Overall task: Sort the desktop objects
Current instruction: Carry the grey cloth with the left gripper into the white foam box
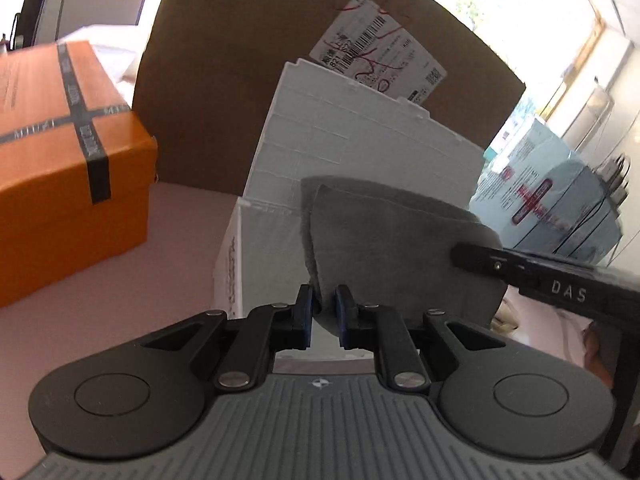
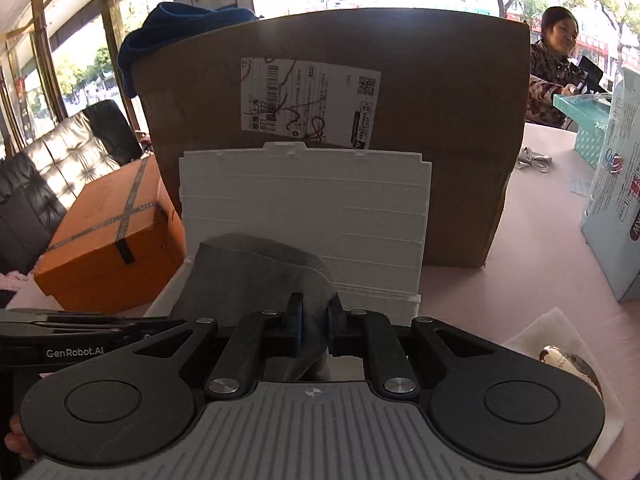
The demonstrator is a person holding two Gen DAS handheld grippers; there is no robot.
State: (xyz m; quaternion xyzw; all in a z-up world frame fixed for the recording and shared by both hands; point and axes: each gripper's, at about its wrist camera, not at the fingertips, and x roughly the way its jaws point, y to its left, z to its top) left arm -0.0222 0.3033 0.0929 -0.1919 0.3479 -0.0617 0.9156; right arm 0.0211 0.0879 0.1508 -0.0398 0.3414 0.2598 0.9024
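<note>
Left wrist: both grippers (image 1: 324, 312) pinch felt cloth (image 1: 384, 240).

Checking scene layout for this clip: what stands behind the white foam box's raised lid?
A large brown cardboard box with a scribbled shipping label stands right behind the white foam lid. The lid covers the carton's lower middle, so nothing there can be seen.

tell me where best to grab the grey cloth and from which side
Probably by its near edge, coming from the front, as both grippers do now. The grey cloth is limp and hangs over the open white box, so two pinches apart along the hem keep it spread. The left gripper and right gripper each clamp a fold there.
</note>
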